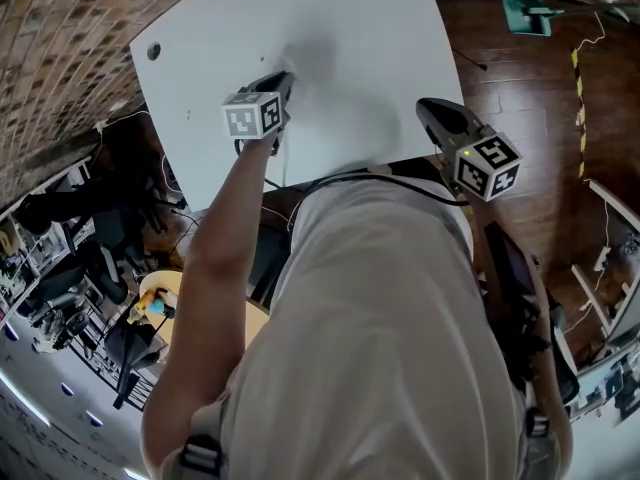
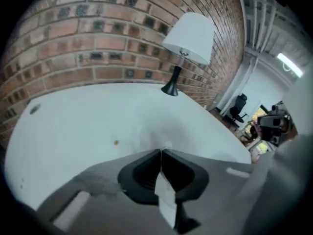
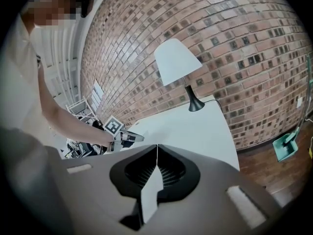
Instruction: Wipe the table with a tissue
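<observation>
We hold the left tongs point(image 2: 161, 153) closed, tips low over the white desk point(image 1: 340, 28), and the right tongs point(image 3: 157, 148) closed and empty near its front edge; we cannot pick out the tissue against the white, and wiping looks unfinished, one small speck point(image 2: 116, 142) remaining.

no words, numbers or brands can be read in any view.

The white-shaded black lamp point(image 2: 188, 35) is standing on the far end of the flat white table point(image 1: 350, 28), before the red brick wall point(image 2: 88, 43). The left gripper point(image 1: 288, 76) is hanging over the table, the right gripper point(image 1: 426, 106) over its near right corner.
</observation>
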A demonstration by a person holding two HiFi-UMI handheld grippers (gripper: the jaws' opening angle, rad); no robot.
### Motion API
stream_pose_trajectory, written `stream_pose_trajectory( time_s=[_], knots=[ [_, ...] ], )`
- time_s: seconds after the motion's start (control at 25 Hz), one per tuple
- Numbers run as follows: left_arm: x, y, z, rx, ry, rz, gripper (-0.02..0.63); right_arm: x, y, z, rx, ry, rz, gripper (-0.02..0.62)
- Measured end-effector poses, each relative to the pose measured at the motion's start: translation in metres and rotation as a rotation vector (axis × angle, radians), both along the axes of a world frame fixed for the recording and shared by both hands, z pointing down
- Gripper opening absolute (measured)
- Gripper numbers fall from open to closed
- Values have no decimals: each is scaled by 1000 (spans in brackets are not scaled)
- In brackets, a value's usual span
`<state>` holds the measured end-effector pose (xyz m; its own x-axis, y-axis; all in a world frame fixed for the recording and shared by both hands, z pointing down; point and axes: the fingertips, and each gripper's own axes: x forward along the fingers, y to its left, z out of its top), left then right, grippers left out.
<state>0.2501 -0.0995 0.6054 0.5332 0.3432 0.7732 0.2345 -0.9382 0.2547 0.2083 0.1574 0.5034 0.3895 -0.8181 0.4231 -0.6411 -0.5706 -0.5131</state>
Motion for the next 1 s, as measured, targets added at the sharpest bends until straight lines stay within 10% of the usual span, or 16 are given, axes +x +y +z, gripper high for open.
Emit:
stream_pose_trajectory(
  time_s=[0.2,0.4,0.6,1.0],
  knots=[
    [34,-3,-14,45,126,45,14,-10,-6,2,-10,-13,26,9],
    [50,110,5,-26,-1,359,15,-17,14,2,-20,-23,106,9],
    [76,163,12,14,-55,440,15,-22,38,1,-19,-33,183,9],
    [82,120,23,-290,-316,50,15,-24,62,3,1,-37,222,9]
  ],
)
